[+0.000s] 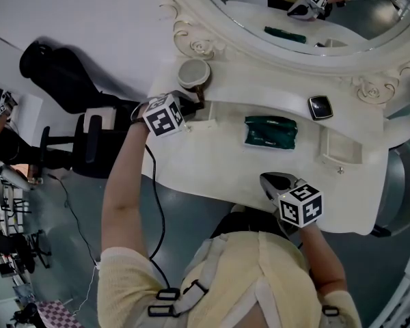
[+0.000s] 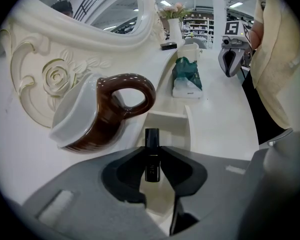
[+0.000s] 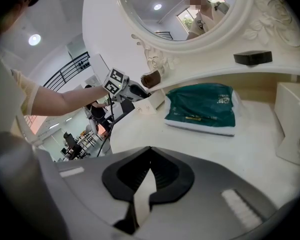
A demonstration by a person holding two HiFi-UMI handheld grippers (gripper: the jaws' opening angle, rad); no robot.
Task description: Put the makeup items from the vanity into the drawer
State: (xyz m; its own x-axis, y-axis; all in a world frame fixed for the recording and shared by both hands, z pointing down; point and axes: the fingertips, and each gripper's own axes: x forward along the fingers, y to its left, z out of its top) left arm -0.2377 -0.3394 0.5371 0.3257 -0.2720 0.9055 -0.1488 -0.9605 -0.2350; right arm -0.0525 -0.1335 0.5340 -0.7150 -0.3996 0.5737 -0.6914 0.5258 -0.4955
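Left tool: jaws clamped on a slim black makeup tube, gripped about its middle, one end projecting beyond the tips. The tube's long axis runs along the tool's own line, pitched steeply down. The open left drawer lies directly ahead of and below that end; judged not yet inside. A brown-and-white mug stands just left of the drawer, close to the descent path. The left forearm reaches over the worktop, wrist pitched down. Green packet and black compact lie further right, nearer the right tool, jaws together and empty, hovering at the front edge
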